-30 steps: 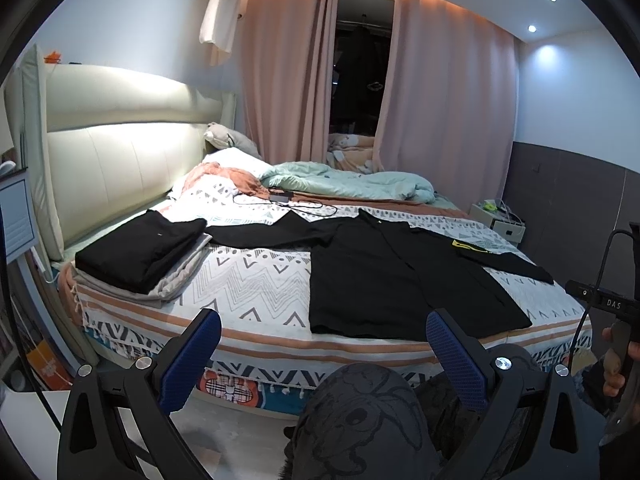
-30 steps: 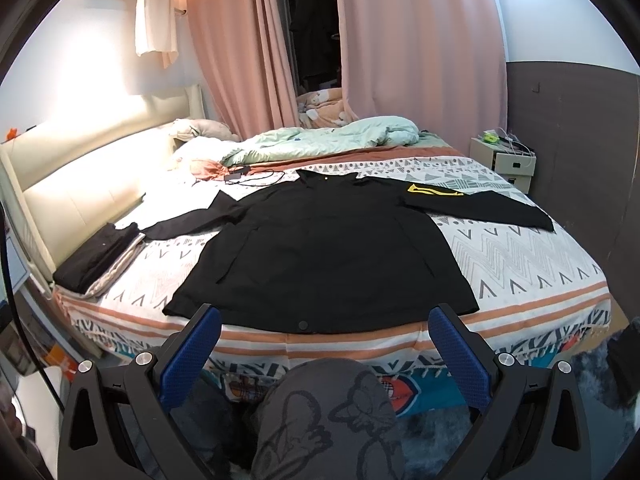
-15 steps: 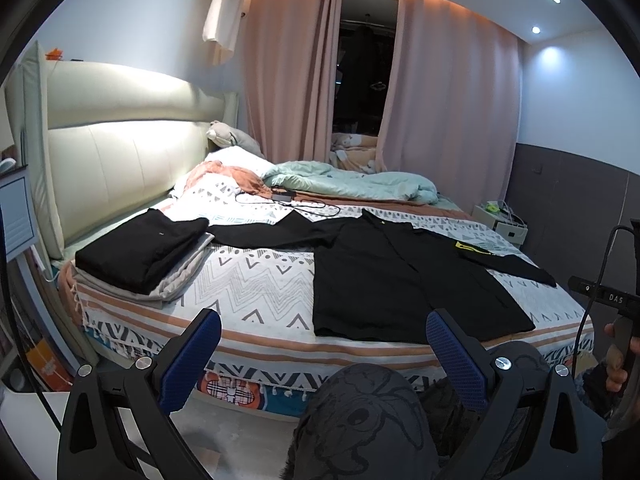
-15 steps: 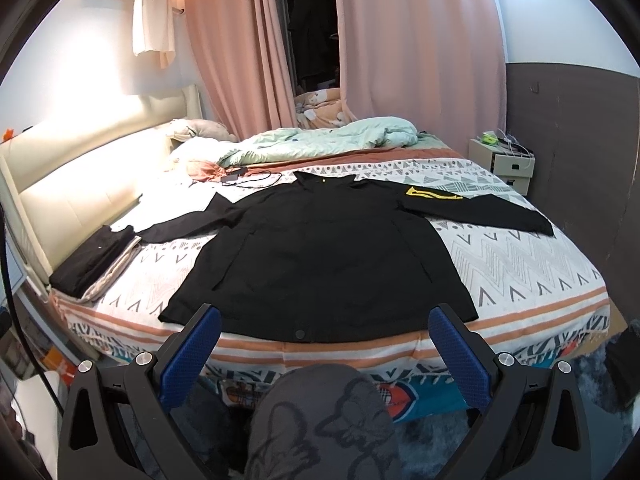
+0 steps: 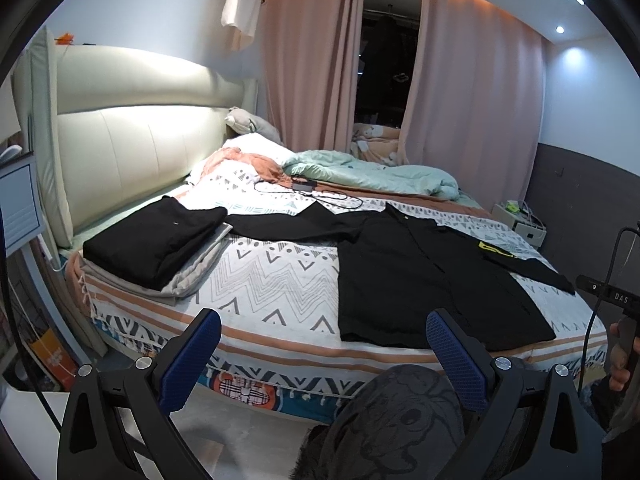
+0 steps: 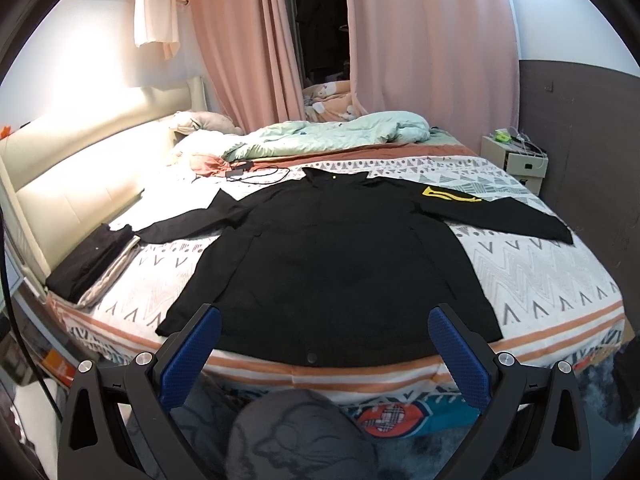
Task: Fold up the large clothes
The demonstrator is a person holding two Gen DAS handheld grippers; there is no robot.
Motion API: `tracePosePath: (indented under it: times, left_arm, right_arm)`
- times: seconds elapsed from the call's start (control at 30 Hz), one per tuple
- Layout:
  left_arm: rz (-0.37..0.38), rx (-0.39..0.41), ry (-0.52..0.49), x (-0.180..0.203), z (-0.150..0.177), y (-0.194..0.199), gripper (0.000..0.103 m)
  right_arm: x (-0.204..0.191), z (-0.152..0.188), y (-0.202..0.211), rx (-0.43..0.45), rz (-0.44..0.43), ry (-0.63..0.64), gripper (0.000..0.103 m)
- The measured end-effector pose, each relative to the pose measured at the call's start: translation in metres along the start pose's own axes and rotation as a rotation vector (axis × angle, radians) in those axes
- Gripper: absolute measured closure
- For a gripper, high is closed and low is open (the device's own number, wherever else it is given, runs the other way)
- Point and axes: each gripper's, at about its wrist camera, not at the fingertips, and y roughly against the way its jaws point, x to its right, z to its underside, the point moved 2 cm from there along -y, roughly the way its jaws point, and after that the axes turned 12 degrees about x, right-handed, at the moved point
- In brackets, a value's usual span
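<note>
A large black long-sleeved jacket [image 6: 336, 256] lies flat on the bed with both sleeves spread out and a yellow patch [image 6: 450, 195] on its right sleeve. It also shows in the left wrist view [image 5: 424, 276]. My left gripper [image 5: 322, 354] is open and empty, held off the foot of the bed, left of the jacket's hem. My right gripper [image 6: 324, 350] is open and empty, just short of the middle of the hem. My right hand's gripper handle [image 5: 618, 320] shows at the right edge of the left wrist view.
A folded stack of black and grey clothes [image 5: 160, 244] lies on the bed's left corner [image 6: 92, 264]. A green duvet [image 6: 332, 132], pillows and a black cable [image 5: 320, 196] lie at the far end. A nightstand [image 6: 516, 160] stands at the right. My knee [image 6: 296, 432] is below the grippers.
Both grippers have moved slightly closer to the bed; the right one has tilted down a little toward the jacket's hem. The jacket has not moved.
</note>
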Motion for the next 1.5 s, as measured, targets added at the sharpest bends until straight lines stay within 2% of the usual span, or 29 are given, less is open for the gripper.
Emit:
tracePosePath:
  times: [0.33, 0.5, 0.73, 0.9, 1.2, 1.27, 1.4, 1.5]
  left_arm:
    - [-0.061, -0.027, 0.016, -0.016, -0.011, -0.055, 0.0]
    - [-0.093, -0.047, 0.015, -0.025, -0.016, -0.092, 0.0]
    - [-0.138, -0.117, 0.016, -0.041, -0.023, -0.162, 0.001]
    - [-0.163, -0.132, 0.008, -0.053, -0.032, -0.197, 0.001]
    - [-0.199, -0.165, 0.043, -0.07, -0.045, -0.256, 0.001]
    - [-0.202, -0.169, 0.048, -0.073, -0.049, -0.268, 0.003]
    - [-0.223, -0.199, 0.078, -0.084, -0.055, -0.3, 0.015]
    - [-0.238, -0.202, 0.099, -0.091, -0.06, -0.325, 0.016]
  right_arm:
    - [-0.012, -0.028, -0.072, -0.003, -0.044, 0.0, 0.0]
    - [-0.016, -0.058, -0.112, 0.013, -0.057, -0.008, 0.0]
    - [-0.031, -0.093, -0.174, 0.031, -0.103, -0.072, 0.0]
    - [-0.042, -0.111, -0.213, 0.036, -0.138, -0.108, 0.0]
    - [-0.058, -0.134, -0.281, -0.01, -0.181, -0.188, 0.0]
    - [-0.06, -0.14, -0.296, -0.016, -0.178, -0.203, 0.0]
    - [-0.061, -0.148, -0.332, -0.029, -0.16, -0.23, 0.0]
    - [-0.06, -0.147, -0.358, -0.023, -0.15, -0.23, 0.0]
